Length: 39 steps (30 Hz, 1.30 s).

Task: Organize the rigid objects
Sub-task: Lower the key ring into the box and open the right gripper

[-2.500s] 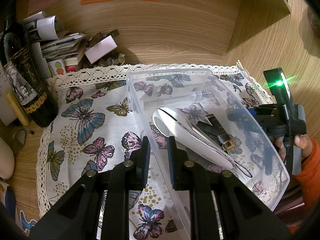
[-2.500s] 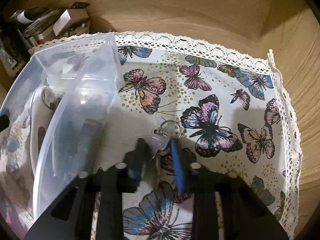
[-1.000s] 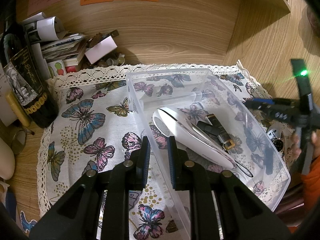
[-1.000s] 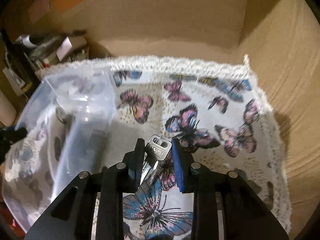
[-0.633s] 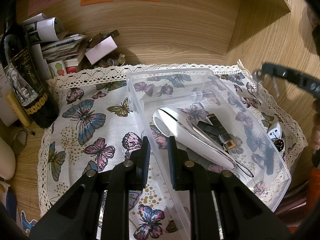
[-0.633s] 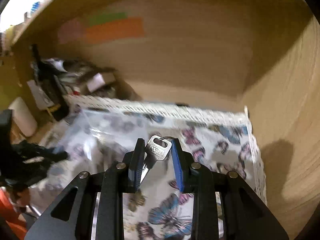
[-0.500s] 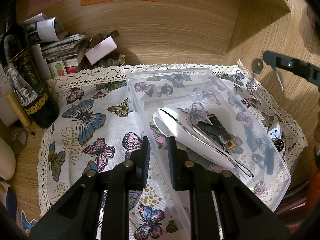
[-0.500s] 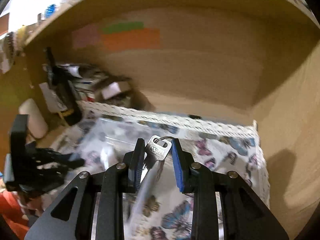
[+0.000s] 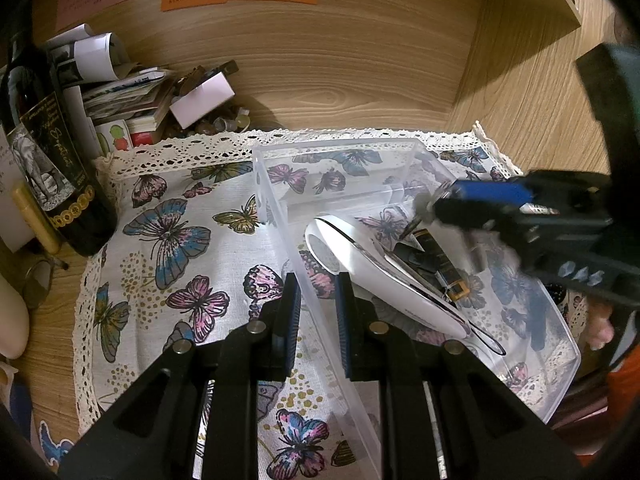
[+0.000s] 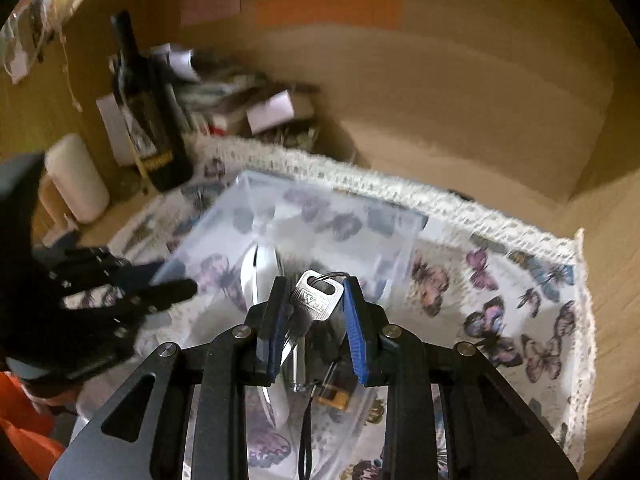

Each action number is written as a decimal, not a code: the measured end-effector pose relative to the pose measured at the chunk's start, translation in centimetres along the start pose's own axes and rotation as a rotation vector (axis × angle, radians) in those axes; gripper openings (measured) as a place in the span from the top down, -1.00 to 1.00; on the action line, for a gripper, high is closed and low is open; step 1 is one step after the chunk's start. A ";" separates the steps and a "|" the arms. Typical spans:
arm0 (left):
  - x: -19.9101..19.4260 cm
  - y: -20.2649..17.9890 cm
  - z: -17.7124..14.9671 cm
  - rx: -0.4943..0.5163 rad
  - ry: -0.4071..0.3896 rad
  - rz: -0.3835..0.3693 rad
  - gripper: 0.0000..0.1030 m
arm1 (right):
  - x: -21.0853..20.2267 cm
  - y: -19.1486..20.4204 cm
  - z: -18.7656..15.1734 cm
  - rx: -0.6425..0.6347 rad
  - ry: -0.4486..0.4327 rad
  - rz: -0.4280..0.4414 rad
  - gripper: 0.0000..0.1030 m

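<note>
A clear plastic bin [image 9: 400, 152] stands on a butterfly cloth [image 9: 172, 240]. In it lie a white handheld device [image 9: 372, 264] and a black strap with a gold buckle [image 9: 436, 258]. My left gripper [image 9: 316, 312] is shut on the bin's left wall. My right gripper [image 10: 314, 300] is shut on a silver key [image 10: 316, 300] with a ring and holds it above the bin [image 10: 320, 216], over the white device [image 10: 256, 272] and buckle [image 10: 336, 396]. The right gripper also shows in the left wrist view [image 9: 436, 204].
A dark wine bottle [image 9: 44, 152] stands at the left. Papers and small boxes [image 9: 132, 88] are piled at the back left. Wooden walls close the back and right. A white cylinder [image 10: 76, 176] stands beside the bottle.
My right gripper lifted the key off the cloth and carried it left over the bin. My left gripper has not moved.
</note>
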<state>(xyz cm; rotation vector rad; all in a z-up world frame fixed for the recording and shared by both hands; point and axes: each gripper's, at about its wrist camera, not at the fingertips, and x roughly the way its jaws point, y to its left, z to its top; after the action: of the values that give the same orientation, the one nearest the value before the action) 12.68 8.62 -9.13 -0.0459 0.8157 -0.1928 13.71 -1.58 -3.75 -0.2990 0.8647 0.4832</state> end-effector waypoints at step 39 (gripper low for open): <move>0.1 -0.1 0.0 0.016 0.003 0.014 0.69 | -6.6 -6.3 -11.9 0.315 0.063 -0.209 0.07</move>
<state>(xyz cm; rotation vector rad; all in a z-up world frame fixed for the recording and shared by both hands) 12.72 8.49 -9.16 -0.0246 0.8169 -0.1866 5.62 -14.04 -5.58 -0.1126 0.9441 0.1398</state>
